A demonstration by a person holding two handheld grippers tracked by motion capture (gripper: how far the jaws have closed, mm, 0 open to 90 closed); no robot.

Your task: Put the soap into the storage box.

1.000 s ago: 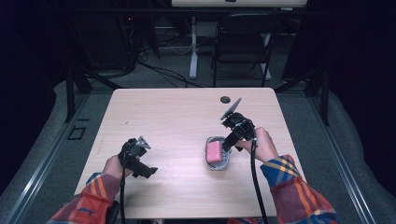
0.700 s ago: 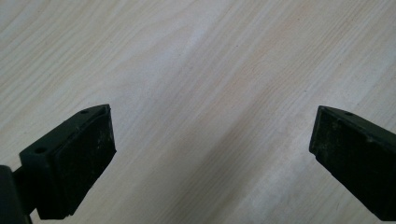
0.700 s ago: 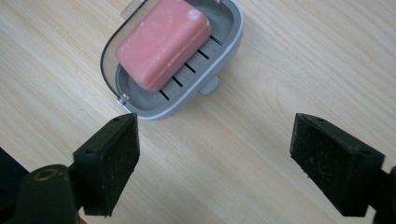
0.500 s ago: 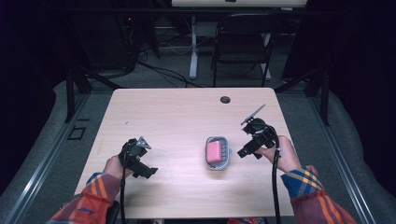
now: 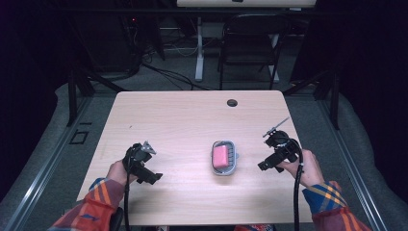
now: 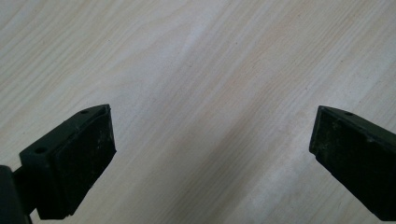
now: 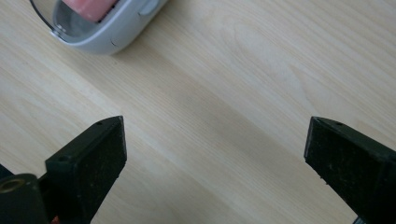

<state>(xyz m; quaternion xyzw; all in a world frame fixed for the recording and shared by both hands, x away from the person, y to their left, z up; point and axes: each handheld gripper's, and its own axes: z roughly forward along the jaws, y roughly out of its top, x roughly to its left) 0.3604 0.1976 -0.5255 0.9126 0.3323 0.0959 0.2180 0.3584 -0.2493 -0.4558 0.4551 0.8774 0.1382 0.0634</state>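
Observation:
A pink bar of soap [image 5: 221,156] lies in a small grey dish [image 5: 225,170] on the wooden table [image 5: 192,120], right of the middle. The dish [image 7: 116,32] and pink soap [image 7: 88,7] sit at the top left of the right gripper view. My right gripper [image 5: 263,166] rests to the right of the dish, apart from it; its jaws have just been opening and stand open [image 7: 215,154] over bare wood. My left gripper [image 5: 153,177] sits near the table's front left, open [image 6: 212,149], with nothing between its jaws.
A round cable hole [image 5: 232,102] is near the table's far edge. A black chair [image 5: 250,48] and a white desk leg [image 5: 198,45] stand on the floor beyond the table. Cables trail from both grippers over the front edge.
My right gripper has drawn away from the dish toward the table's right side. The soap stays in the dish. The left hand has kept still.

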